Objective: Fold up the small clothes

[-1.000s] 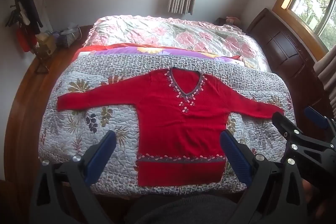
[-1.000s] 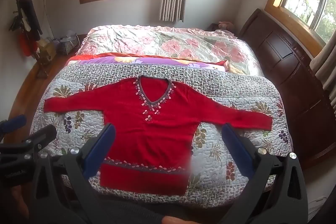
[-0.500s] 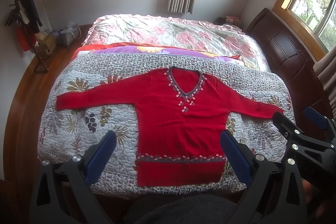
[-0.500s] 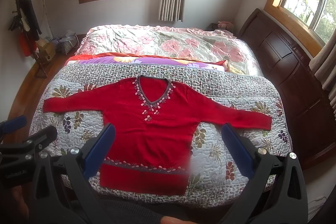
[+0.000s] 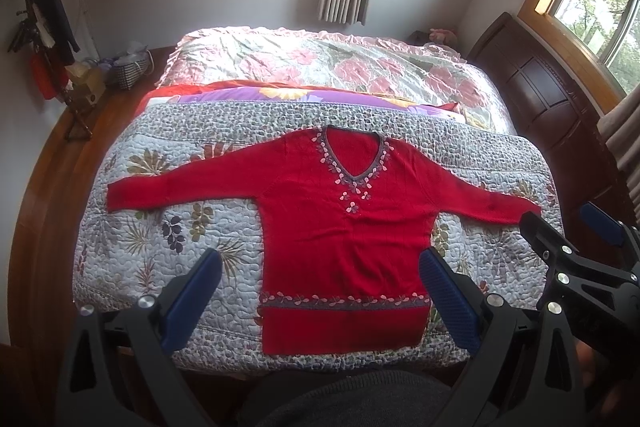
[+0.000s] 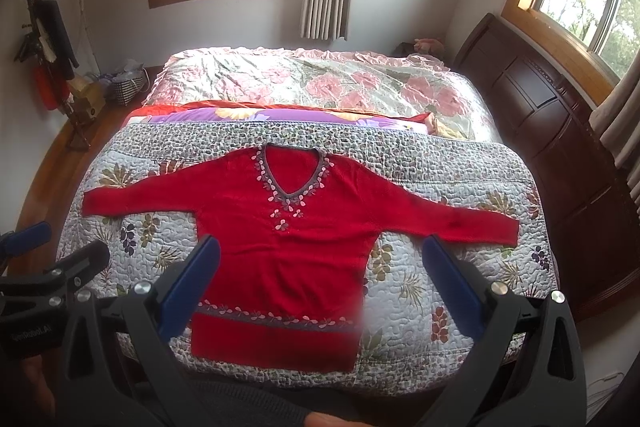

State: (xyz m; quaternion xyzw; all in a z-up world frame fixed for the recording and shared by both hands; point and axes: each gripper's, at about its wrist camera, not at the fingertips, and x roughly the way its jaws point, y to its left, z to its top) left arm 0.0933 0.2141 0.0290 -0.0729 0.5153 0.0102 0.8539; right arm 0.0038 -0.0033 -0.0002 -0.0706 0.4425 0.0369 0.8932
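**Grippers poised, folding not begun**

Both grippers hang above the near edge of the bed with their blue-padded jaws spread wide and nothing between them. In its own view the left gripper (image 5: pixel 316 291) frames the sweater's hem; the right gripper (image 6: pixel 320 283) frames the right half of the body, and each shows at the other's side, the right one at about 4 o'clock in the left view.

Just past the jaws, the red long-sleeved knit sweater with a grey, petal-trimmed V-neck (image 5: pixel 344 223) lies face up and flat on the pale quilted bedspread with a leaf and flower print (image 5: pixel 132 255). Its hem points to 6 o'clock, its neck to 12, and the sleeves stretch out towards 9 and 3. No fold is visible anywhere: both sleeves are fully extended and the body is at full length.

By that layout, I judge the spreading done and all the folding left: sleeves in, then the body doubled.

Farther off lies a pink floral duvet (image 5: pixel 328 63), then the curtained window wall.
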